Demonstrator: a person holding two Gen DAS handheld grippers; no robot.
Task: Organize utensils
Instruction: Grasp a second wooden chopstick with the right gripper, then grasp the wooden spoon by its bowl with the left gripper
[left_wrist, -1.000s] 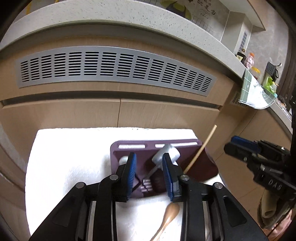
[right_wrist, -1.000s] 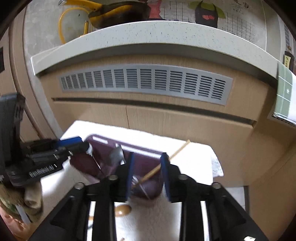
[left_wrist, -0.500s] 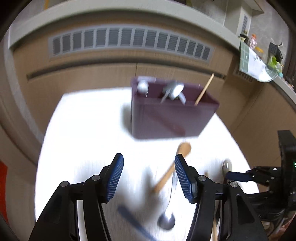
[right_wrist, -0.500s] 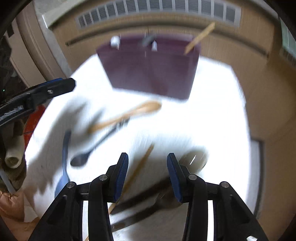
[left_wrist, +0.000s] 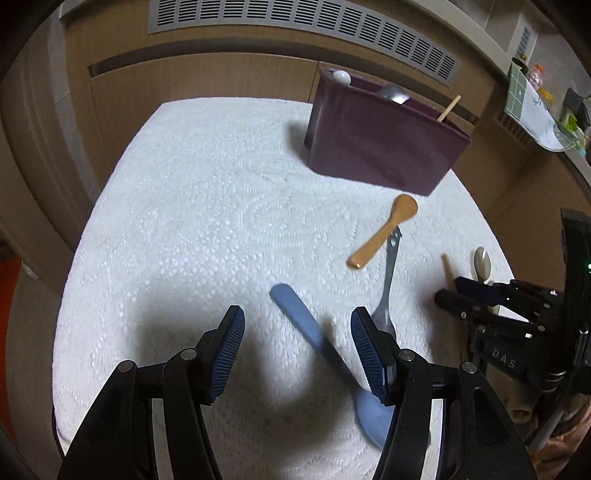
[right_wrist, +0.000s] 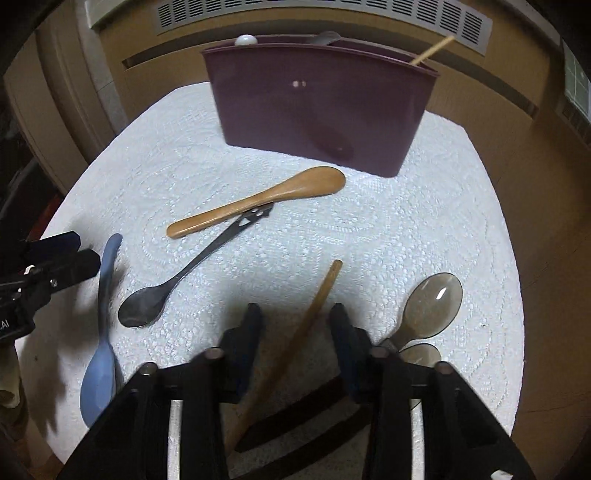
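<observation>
Left tool (left_wrist: 297, 350): jaws have just been opening, blue spoon (left_wrist: 314, 332) between them, unpinched; caddy (left_wrist: 384, 147) well ahead.
Right tool (right_wrist: 295, 332): jaws have just been closing around wooden chopstick (right_wrist: 314, 299), pads not yet pressing.
Risk: thin chopstick may roll or pivot; blue spoon sits off-centre, may slip.
Writing: "DAS" on right tool; ".AI" on left tool.

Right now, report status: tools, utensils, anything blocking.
Left tool open, just widening, astride blue spoon. Right tool open, just closing around wooden chopstick, not gripping. Wooden spoon loose before holder.
</observation>
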